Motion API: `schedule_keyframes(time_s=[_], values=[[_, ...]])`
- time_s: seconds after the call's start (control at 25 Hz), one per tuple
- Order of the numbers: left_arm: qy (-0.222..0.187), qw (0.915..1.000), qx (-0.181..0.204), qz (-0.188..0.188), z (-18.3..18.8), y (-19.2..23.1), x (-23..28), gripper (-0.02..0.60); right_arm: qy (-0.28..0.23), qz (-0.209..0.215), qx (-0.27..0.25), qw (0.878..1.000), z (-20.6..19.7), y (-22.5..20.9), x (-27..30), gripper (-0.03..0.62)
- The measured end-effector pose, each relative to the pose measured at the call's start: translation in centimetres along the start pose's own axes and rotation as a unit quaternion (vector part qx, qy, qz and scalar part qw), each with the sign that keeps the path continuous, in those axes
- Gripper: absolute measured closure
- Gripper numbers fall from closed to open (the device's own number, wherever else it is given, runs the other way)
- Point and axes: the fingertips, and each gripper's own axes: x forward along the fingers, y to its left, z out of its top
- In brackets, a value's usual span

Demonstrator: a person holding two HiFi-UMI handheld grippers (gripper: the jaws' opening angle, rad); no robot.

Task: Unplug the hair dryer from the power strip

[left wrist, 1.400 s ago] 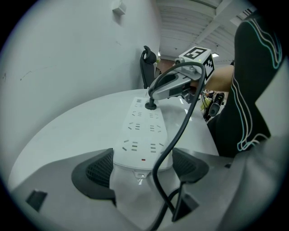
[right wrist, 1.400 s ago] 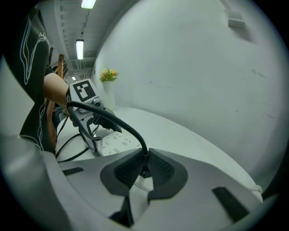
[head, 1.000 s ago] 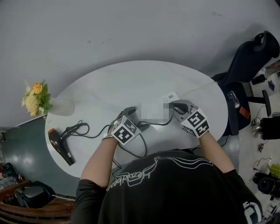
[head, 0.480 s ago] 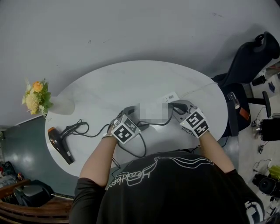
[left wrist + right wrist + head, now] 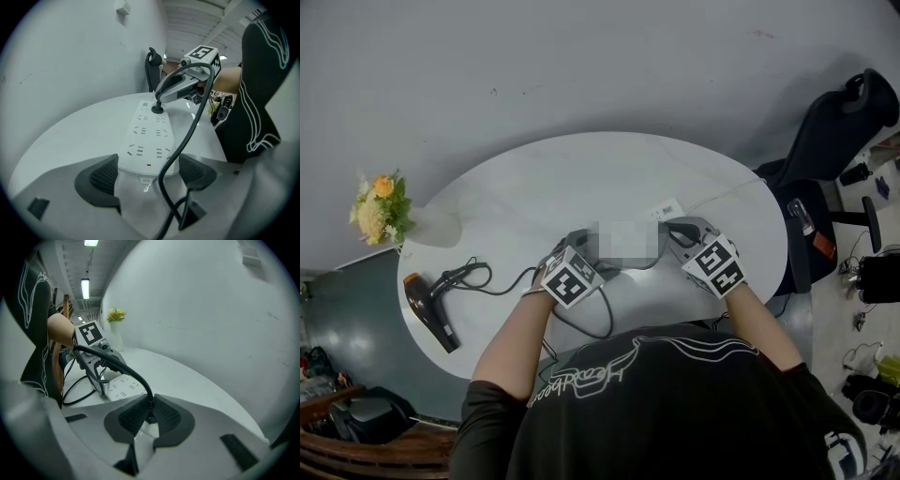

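Note:
The white power strip (image 5: 666, 208) lies across the middle of the oval white table (image 5: 534, 178); a mosaic patch covers most of it in the head view. My left gripper (image 5: 586, 247) is shut on the strip's near end (image 5: 149, 140), one pad on each side. My right gripper (image 5: 673, 231) is shut on the black plug (image 5: 150, 417), which stands on a socket at the strip's far end (image 5: 157, 109). Its black cord (image 5: 187, 133) arcs back over the strip and trails left to the black-and-orange hair dryer (image 5: 427, 311) near the table's left edge.
A white vase with yellow flowers (image 5: 377, 211) stands at the table's far left. The strip's white cable (image 5: 722, 194) runs off the right side. A dark office chair (image 5: 830, 136) and floor clutter stand to the right. A grey wall rises behind the table.
Both grippers have shifted very slightly; their holds on the strip and the plug look the same.

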Motion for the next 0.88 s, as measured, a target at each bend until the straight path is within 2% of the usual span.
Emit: schedule_keyframes(time_s=[0.24,0.52,0.76,0.88], values=[[-0.007,1.0,0.001,0.0,-0.11,-0.04,0.01,0.196,-0.014,0.012,0.012,1.0,-0.26,-0.16,-0.37,0.569],[0.014,0.9999,0.001,-0.002,-0.18,-0.05,0.25,0.195,0.009,-0.005,-0.007,1.0,-0.23,0.46,0.08,0.569],[0.006,1.0,0.001,-0.005,-0.13,-0.11,0.21,0.195,-0.013,0.019,0.018,1.0,-0.59,-0.19,-0.65,0.569],[0.014,0.9999,0.0,-0.005,-0.08,-0.3,0.27,0.196,-0.012,0.009,0.021,1.0,-0.7,-0.1,-0.72,0.569]])
